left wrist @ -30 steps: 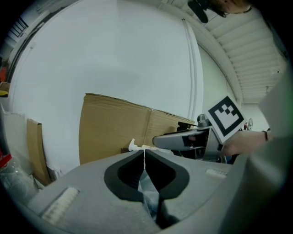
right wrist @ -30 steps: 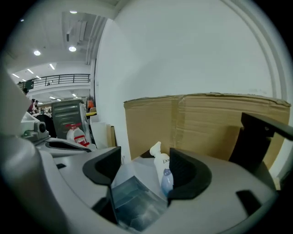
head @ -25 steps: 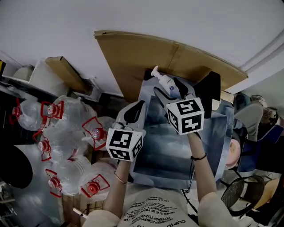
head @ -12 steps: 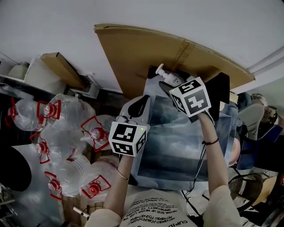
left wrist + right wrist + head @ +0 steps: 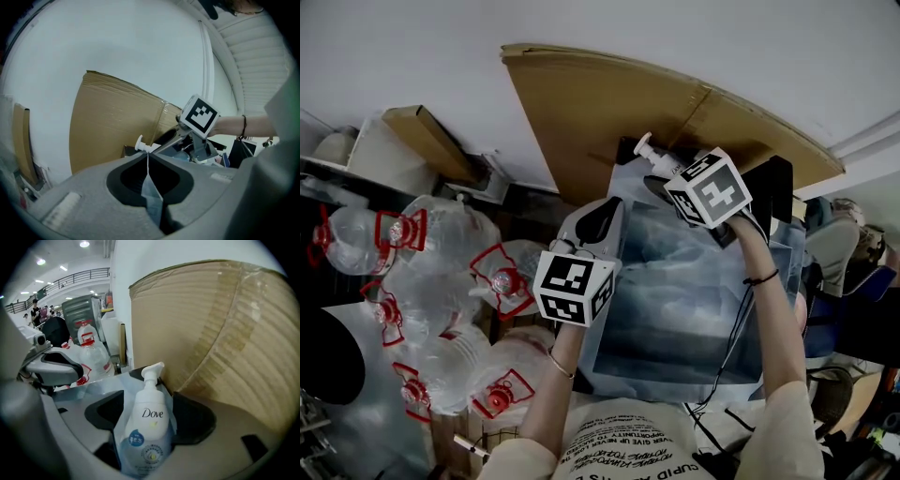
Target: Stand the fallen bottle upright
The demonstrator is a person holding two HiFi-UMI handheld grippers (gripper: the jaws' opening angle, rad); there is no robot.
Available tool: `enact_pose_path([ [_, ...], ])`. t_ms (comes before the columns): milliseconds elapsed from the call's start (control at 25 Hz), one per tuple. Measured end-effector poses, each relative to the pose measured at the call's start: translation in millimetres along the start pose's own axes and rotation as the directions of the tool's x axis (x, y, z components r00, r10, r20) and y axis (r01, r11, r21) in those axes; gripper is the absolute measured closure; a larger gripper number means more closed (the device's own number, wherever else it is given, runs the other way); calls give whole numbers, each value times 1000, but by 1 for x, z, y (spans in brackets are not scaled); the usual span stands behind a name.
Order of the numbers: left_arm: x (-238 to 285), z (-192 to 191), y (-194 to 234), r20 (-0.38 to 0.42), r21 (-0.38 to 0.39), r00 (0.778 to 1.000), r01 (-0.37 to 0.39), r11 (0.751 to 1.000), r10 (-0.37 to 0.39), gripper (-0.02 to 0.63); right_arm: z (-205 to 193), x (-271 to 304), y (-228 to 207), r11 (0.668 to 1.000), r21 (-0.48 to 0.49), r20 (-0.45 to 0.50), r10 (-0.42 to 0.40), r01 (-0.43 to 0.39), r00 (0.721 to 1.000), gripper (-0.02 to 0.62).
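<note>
Clamping the Dove bottle [image 5: 146, 420], the right gripper [image 5: 146, 404] has its two dark jaws pressed against the bottle's sides, as the right gripper view shows, with the white pump head above the jaws and its nozzle turned toward the cardboard sheet [image 5: 225, 333]. Seen from the head view, the bottle [image 5: 658, 165] sits at the far end of the blue-covered surface [image 5: 675, 300], just beside the foot of the cardboard sheet [image 5: 600, 112] that leans on the white wall; the right gripper [image 5: 664, 184] reaches it from the near side. The bottle's base is hidden by the jaws, so whether it touches the surface cannot be told. The left gripper [image 5: 600, 217] hovers at the left edge of the blue cover, well apart from the bottle; in the left gripper view its jaws [image 5: 147, 157] meet at the tips with nothing held. Large clear water jugs [image 5: 441, 253] with red handles crowd the floor to the left
</note>
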State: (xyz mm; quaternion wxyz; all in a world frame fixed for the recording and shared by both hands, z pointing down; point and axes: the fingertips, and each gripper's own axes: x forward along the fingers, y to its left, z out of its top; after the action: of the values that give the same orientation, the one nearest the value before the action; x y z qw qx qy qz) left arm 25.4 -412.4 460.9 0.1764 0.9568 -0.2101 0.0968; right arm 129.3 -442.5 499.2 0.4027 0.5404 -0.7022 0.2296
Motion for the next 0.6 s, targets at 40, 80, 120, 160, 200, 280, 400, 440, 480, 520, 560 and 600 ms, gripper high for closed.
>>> enact_pose_path([
  [40, 0, 0, 0, 0, -2, 1000, 0, 1000, 0, 578, -2, 2, -1, 1000, -9, -16, 4, -4, 1000, 267],
  [80, 1, 0, 1, 0, -3, 1000, -1, 1000, 1, 578, -3, 4, -1, 1000, -12, -30, 9, -9, 1000, 267],
  [120, 1, 0, 1, 0, -4, 1000, -2, 1000, 2, 578, -5, 6, -2, 1000, -12, -41, 15, -16, 999, 267],
  [160, 1, -1, 2, -1, -5, 1000, -4, 1000, 4, 578, -7, 8, -2, 1000, -11, -53, 23, -23, 998, 267],
  [200, 2, -1, 2, -1, -6, 1000, -5, 1000, 5, 578, -9, 10, -1, 999, -14, -65, 31, -32, 997, 267],
  [280, 2, -1, 2, -1, -6, 1000, -8, 1000, 8, 578, -12, 13, 1, 998, -37, -93, 46, -50, 995, 268],
  [400, 2, 0, 2, -2, -5, 1000, -11, 1000, 11, 578, -14, 14, 3, 996, -62, -120, 63, -70, 991, 321],
  [440, 2, 0, 2, -2, -6, 1000, -12, 1000, 12, 578, -14, 14, 3, 995, -64, -124, 65, -73, 990, 322],
  [480, 2, 0, 2, -3, -7, 1000, -14, 1000, 14, 578, -14, 14, 3, 995, -68, -128, 65, -74, 990, 325],
  [520, 2, 0, 2, -4, -7, 1000, -16, 1000, 16, 578, -14, 14, 4, 995, -72, -130, 62, -72, 990, 327],
  [560, 2, 0, 2, -4, -7, 1000, -17, 1000, 17, 578, -14, 14, 4, 995, -74, -131, 59, -69, 990, 328],
  [600, 2, 0, 2, -4, -7, 1000, -18, 1000, 18, 578, -14, 14, 4, 995, -73, -131, 53, -63, 990, 331],
])
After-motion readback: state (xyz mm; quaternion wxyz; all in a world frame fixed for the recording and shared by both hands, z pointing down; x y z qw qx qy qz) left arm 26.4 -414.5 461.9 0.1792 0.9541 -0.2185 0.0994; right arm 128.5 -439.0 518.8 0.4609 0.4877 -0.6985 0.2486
